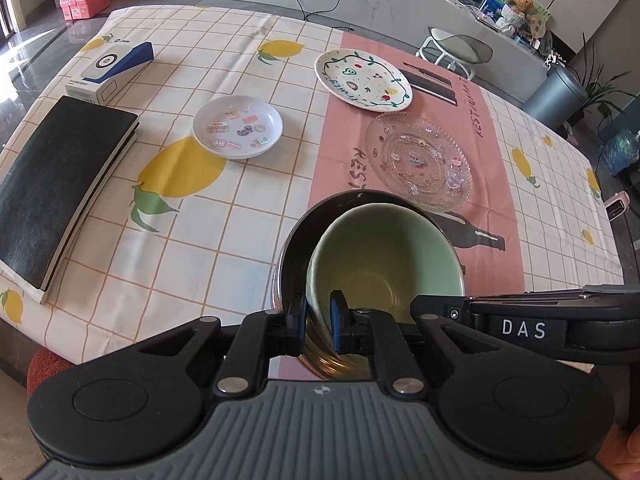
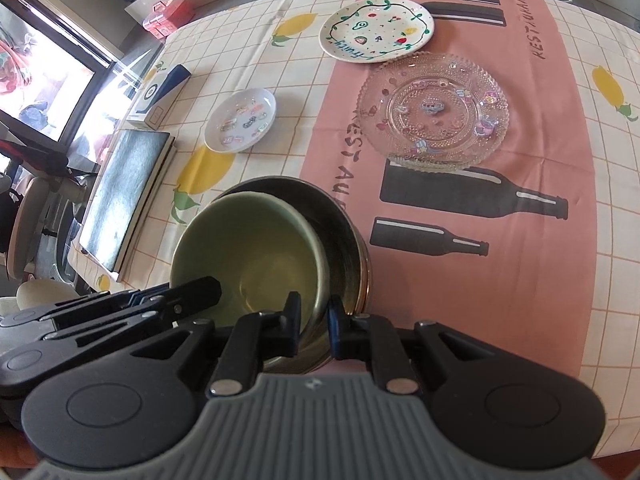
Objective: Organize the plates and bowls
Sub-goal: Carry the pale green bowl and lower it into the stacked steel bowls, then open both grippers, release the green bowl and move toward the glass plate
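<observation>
Left gripper (image 1: pixel 318 318) clamps green bowl (image 1: pixel 384 252) rim; right gripper (image 2: pixel 314 326) apparently clamps steel bowl (image 2: pixel 344 224) rim, shown clearer right wrist.

A home dining room: lemon-print tablecloth (image 1: pixel 240 200), teddy bear (image 1: pixel 520 2), houseplant (image 1: pixel 600 76), stool (image 1: pixel 452 46).

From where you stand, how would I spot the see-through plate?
Find the pink strip running down the lemon-print tablecloth. On it lie two plates; the clear glass plate is the nearer one, touching the printed bottle. Unlike the white painted plate beyond, it is transparent with a beaded rim and stickers.
</observation>
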Demonstrator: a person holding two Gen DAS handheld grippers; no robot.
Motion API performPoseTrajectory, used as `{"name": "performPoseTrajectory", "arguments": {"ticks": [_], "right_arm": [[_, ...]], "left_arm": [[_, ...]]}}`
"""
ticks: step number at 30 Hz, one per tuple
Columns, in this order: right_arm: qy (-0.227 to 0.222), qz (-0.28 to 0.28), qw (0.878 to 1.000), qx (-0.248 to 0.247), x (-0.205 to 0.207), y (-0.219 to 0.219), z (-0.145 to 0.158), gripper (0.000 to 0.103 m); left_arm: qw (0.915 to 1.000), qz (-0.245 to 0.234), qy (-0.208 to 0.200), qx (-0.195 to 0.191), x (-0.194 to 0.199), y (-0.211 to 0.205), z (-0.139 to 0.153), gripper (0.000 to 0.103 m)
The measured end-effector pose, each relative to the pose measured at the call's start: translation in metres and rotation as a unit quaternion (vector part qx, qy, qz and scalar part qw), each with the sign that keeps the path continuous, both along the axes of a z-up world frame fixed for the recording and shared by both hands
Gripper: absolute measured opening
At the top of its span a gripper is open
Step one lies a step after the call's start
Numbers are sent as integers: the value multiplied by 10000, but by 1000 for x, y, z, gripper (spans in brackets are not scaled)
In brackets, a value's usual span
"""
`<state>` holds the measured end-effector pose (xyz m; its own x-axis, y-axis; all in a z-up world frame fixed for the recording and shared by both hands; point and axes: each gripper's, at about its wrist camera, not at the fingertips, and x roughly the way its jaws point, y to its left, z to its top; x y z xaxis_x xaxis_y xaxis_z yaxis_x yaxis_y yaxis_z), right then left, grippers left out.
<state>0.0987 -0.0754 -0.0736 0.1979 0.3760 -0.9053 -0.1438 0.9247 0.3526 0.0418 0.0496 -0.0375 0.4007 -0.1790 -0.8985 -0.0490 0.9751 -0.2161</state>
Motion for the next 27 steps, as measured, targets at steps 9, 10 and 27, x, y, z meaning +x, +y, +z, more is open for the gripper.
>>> {"name": "performPoseTrajectory", "arguments": {"ticks": [9,10,27], "right_arm": [[90,56,9998,-166,8,5,-3,11],[82,60,9998,-190,8,6,-3,11],[-111,258,9989,-379,9,12,2,16]], "left_arm": [[9996,-204,4,174,4,-7,-1,16],[9997,-205,12,161,4,-7,-2,17],[9996,-49,-259,-133,-2,6,17,31]]}}
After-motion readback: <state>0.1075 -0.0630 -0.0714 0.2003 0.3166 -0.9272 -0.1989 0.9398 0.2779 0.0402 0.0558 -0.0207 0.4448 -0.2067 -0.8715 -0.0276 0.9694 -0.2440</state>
